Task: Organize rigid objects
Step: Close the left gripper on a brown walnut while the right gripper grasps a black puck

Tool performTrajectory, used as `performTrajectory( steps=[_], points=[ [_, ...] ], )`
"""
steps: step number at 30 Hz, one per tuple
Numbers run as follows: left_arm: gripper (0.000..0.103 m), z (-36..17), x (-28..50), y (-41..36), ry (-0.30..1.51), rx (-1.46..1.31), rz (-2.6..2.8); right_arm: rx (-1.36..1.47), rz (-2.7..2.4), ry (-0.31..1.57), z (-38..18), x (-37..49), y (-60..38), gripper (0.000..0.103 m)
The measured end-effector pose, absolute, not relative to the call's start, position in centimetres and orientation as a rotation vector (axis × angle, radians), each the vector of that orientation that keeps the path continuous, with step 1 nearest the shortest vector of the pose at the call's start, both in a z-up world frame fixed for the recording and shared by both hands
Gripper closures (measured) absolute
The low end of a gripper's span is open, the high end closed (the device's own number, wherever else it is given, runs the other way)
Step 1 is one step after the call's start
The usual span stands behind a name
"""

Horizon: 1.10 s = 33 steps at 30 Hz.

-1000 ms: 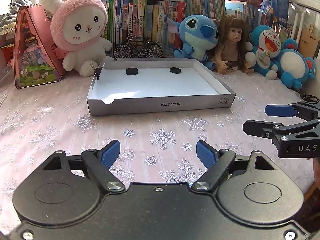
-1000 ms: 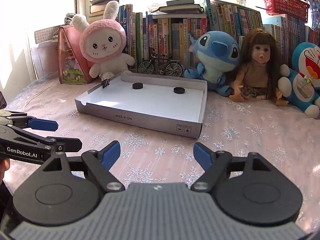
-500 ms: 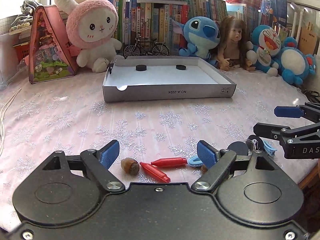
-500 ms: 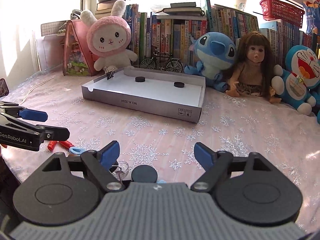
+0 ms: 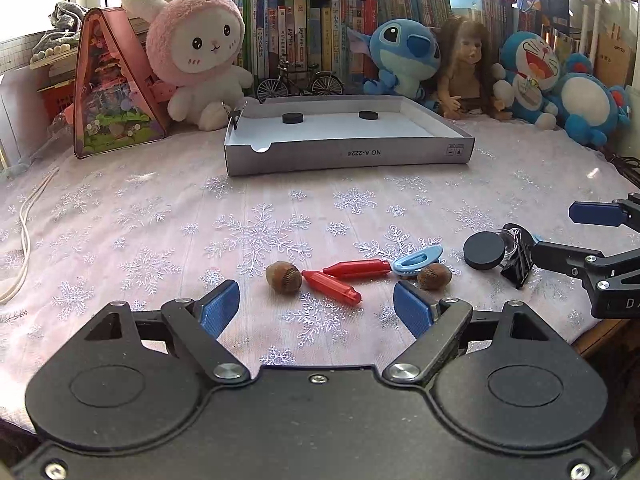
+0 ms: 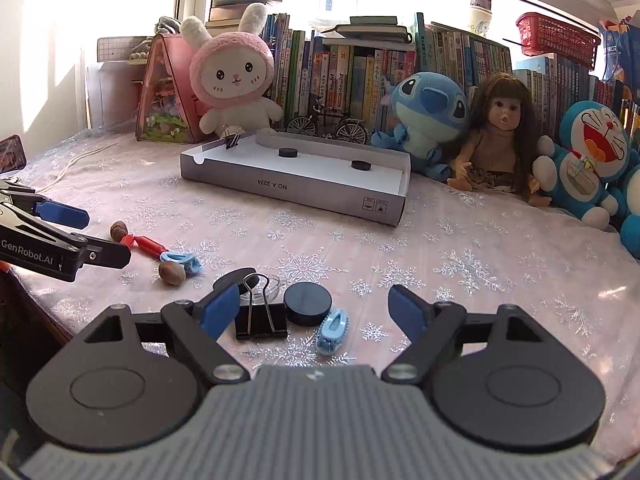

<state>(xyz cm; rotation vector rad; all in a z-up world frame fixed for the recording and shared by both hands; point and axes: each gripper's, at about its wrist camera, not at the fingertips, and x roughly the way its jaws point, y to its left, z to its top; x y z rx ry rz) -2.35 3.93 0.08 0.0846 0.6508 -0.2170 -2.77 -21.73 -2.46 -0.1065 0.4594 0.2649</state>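
A grey cardboard tray [image 5: 348, 156] holds two black discs [image 5: 292, 118] and has a binder clip [image 5: 236, 114] on its left corner. Near the table's front edge lie two brown nuts [image 5: 283, 277], two red pegs [image 5: 332, 287] and a blue clip [image 5: 418, 258], just ahead of my open left gripper [image 5: 316, 312]. In front of my open right gripper [image 6: 314, 306] lie a black binder clip [image 6: 261, 322], a black disc [image 6: 308, 303], a second blue clip [image 6: 332, 331] and a clear dish [image 6: 268, 286]. Nothing sits between either pair of fingers.
Plush toys [image 5: 196, 52], a doll [image 6: 500, 136], a model bicycle [image 5: 300, 80] and a row of books [image 6: 360, 64] line the back. A pink triangular box [image 5: 112, 92] stands at the back left. A white cord [image 5: 24, 232] lies on the snowflake cloth [image 5: 160, 216] at the left.
Both grippers have drawn back from the tray toward the table's front edge, and the small items there have come into view. Both stay open.
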Motion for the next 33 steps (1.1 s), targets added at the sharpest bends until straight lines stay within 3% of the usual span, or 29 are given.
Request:
performTrajectory(
  steps=[6,11,13,19,24,33],
  points=[
    [0.034,-0.1,-2.8,4.7,0.657,0.067,-0.214,-0.076,0.262,0.485,-3.0,-2.9,-22.0,0.015],
    [0.058,0.3,-2.3,5.7,0.657,0.064,-0.166,-0.062,0.222,0.460,-2.6,-2.9,-22.5,0.032],
    [0.059,0.3,-2.2,5.8,0.653,0.085,-0.162,-0.065,0.198,0.471,-2.6,-2.7,-22.7,0.051],
    [0.060,-0.1,-1.9,5.5,0.647,0.102,-0.150,-0.068,0.207,0.496,-2.8,-2.6,-22.9,0.067],
    [0.060,-0.4,-1.2,5.5,0.666,0.092,-0.104,-0.097,0.223,0.503,-3.0,-2.3,-22.2,0.072],
    [0.060,-0.8,-0.6,5.6,0.663,0.076,-0.104,-0.161,0.239,0.528,-3.5,-1.3,-20.7,0.071]
  ],
)
